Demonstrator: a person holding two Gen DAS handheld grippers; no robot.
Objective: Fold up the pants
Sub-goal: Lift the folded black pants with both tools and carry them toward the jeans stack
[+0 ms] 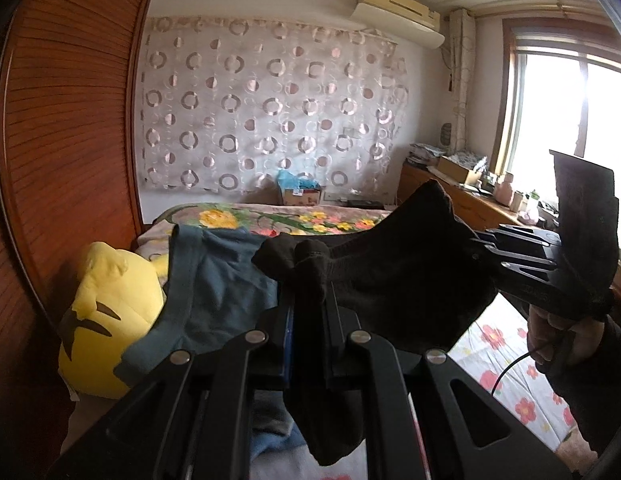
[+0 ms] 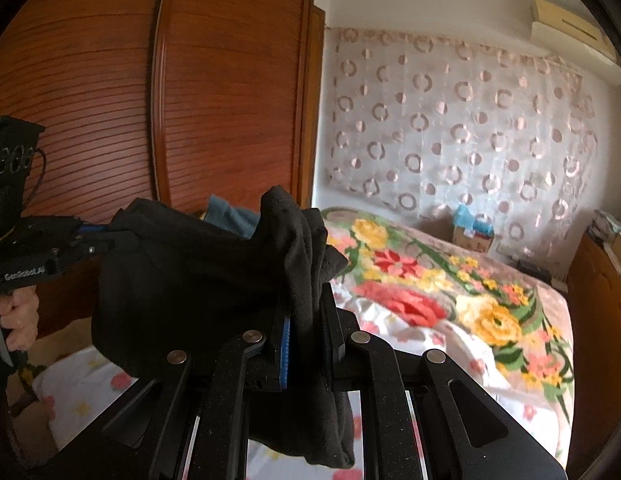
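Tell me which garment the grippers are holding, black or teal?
The black garment, pinched by the left gripper and right gripper. The teal garment lies on the bed.

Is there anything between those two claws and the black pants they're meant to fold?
No. Both the left gripper and the right gripper are already shut on the black pants, which hang stretched between them above the bed.

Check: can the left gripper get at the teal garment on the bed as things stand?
Probably not. The left gripper is shut on the black pants, which the right gripper also holds. The teal garment lies just beyond, unobstructed, but the jaws are occupied.
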